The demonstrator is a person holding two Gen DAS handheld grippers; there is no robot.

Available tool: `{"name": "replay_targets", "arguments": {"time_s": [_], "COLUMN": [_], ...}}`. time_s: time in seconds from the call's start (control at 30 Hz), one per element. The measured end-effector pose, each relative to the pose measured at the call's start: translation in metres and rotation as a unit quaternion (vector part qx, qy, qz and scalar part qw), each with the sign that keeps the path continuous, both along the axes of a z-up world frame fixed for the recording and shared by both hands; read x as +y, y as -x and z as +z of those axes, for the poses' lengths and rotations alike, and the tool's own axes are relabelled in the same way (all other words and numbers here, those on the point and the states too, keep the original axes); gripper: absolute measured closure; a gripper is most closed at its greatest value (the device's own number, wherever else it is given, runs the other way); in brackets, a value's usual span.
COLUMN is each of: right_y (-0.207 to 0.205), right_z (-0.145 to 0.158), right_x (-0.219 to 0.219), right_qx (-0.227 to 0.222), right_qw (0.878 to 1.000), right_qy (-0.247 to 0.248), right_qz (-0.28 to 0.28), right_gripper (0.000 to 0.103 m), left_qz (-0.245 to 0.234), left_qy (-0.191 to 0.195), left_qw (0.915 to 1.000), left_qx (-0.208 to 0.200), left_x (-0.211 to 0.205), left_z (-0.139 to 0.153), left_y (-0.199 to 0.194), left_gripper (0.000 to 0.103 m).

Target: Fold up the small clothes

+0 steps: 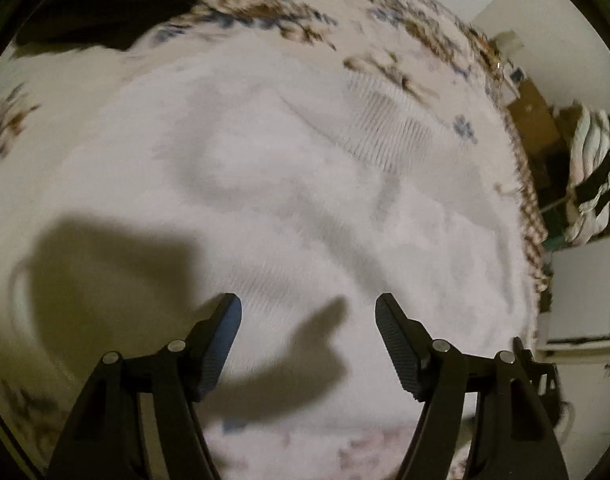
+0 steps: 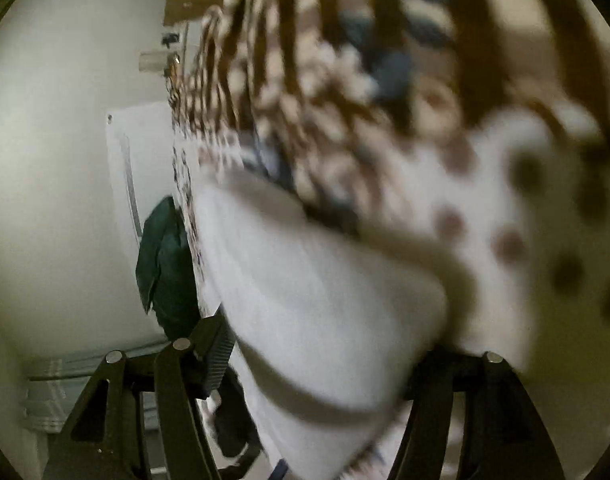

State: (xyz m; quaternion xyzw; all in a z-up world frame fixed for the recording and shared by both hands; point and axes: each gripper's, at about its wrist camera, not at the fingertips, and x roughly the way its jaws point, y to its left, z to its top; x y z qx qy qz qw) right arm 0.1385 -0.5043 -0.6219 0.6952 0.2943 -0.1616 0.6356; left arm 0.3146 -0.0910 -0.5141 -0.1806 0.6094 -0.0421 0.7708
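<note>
My left gripper (image 1: 308, 344) hangs wide open above the white garment (image 1: 289, 200), which lies rumpled and unfolded. My right gripper (image 2: 325, 364) has white cloth (image 2: 321, 300) across it; I cannot tell whether it is gripped. Most folding remains, I judge.

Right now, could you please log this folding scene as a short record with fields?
garment: white knitted garment, spread over the floral bedspread
left gripper: open, above the garment, holding nothing
right gripper: white cloth lies between its fingers; grip unclear, view blurred
background: dark green item by the white wall
</note>
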Motion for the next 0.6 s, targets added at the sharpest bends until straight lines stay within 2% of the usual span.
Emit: {"name": "replay_targets", "arguments": {"time_s": [0.03,0.13,0.2,0.23,0.27,0.33,0.43,0.5,0.6], "right_y": [-0.002,-0.002,-0.029,-0.033,-0.035,-0.048,-0.066,-0.069,-0.067], "right_z": [0.002,0.006,-0.001,-0.002,-0.003,-0.002,-0.001,0.006,0.019], "right_x": [-0.006,-0.023,-0.001,0.0,0.0,0.003,0.007,0.006,0.003], "right_qx": [0.005,0.005,-0.004,-0.009,-0.01,0.001,0.019,0.025,0.041], "right_qw": [1.0,1.0,1.0,1.0,0.999,0.999,0.999,0.999,0.996], "right_qy": [0.007,0.011,0.003,0.002,0.008,0.019,0.026,0.033,0.065], "right_qz": [-0.006,-0.005,0.014,0.025,0.032,0.041,0.029,0.027,0.041], "right_gripper": [0.071,0.069,0.055,0.043,0.039,0.038,0.068,0.072,0.074], "left_qz": [-0.004,-0.01,-0.017,-0.019,-0.022,-0.03,-0.048,-0.055,-0.052], "left_qy": [-0.005,-0.006,-0.011,-0.015,-0.019,-0.037,-0.075,-0.088,-0.084], "left_qw": [1.0,0.9999,0.9997,0.9996,0.9995,0.9988,0.996,0.9946,0.995], "left_qx": [0.005,0.012,0.012,0.012,0.013,0.012,0.009,0.008,0.01], "left_x": [0.001,0.005,0.004,0.002,0.001,-0.007,-0.018,-0.022,-0.02], "left_z": [-0.005,-0.019,-0.018,-0.018,-0.017,-0.017,-0.015,-0.015,-0.016], "left_y": [-0.001,-0.007,-0.01,-0.009,-0.009,-0.01,-0.009,-0.009,-0.011], "left_gripper": [0.035,0.035,0.033,0.032,0.031,0.029,0.028,0.028,0.028]}}
